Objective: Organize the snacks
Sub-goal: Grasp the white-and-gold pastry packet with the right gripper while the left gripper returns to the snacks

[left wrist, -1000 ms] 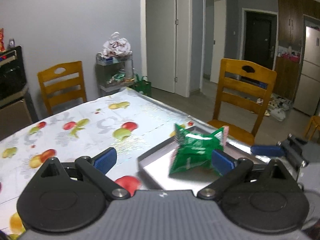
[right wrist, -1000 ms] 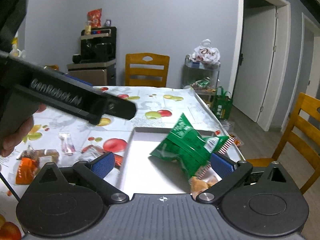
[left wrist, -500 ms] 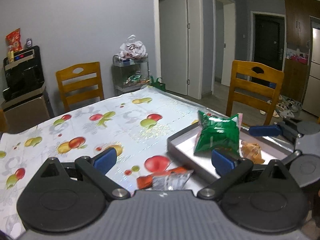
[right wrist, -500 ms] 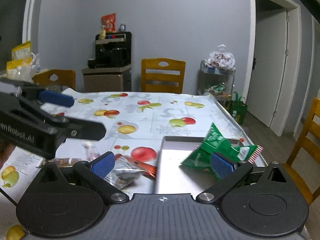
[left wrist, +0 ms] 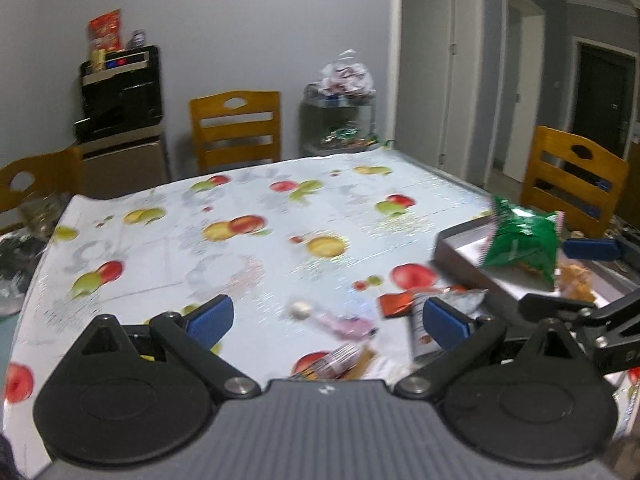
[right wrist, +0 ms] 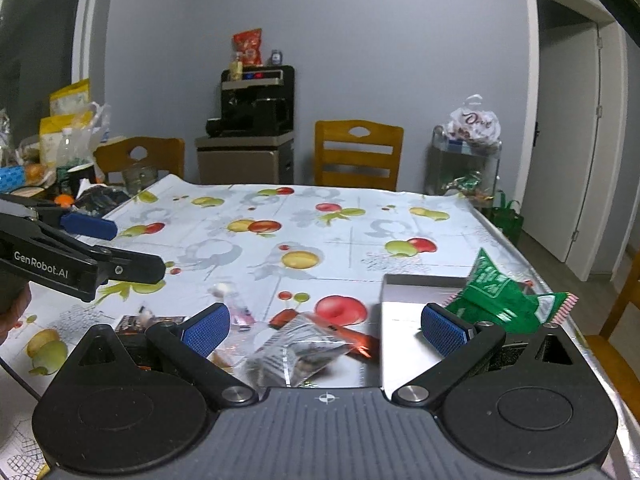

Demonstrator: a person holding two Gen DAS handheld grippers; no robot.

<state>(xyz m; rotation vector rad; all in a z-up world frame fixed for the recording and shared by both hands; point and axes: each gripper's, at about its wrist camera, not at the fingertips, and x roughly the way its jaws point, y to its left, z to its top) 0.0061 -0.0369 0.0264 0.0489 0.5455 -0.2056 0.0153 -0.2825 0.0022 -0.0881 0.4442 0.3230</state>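
Here, your left gripper (left wrist: 326, 320) sits at the bottom of the left wrist view with its blue-padded fingers (left wrist: 210, 318) spread wide and holding nothing, above the fruit-print tablecloth (left wrist: 240, 240). Your right gripper (right wrist: 326, 322) fills the bottom of the right wrist view, fingers likewise spread and empty. The green snack bag (right wrist: 500, 296) lies crumpled in the metal tray (right wrist: 408, 300) at the right of the frame, just behind your right finger pad. Left of the tray, at lower centre, a silver foil packet (right wrist: 296, 356) rests on the cloth beside a red wrapper (right wrist: 348, 334). A pink candy (left wrist: 348, 326), blurred, lies between the left gripper's fingers at lower centre of the left wrist view. An orange snack (left wrist: 576, 280) lies in the tray beside the green bag, at the right edge of that view.
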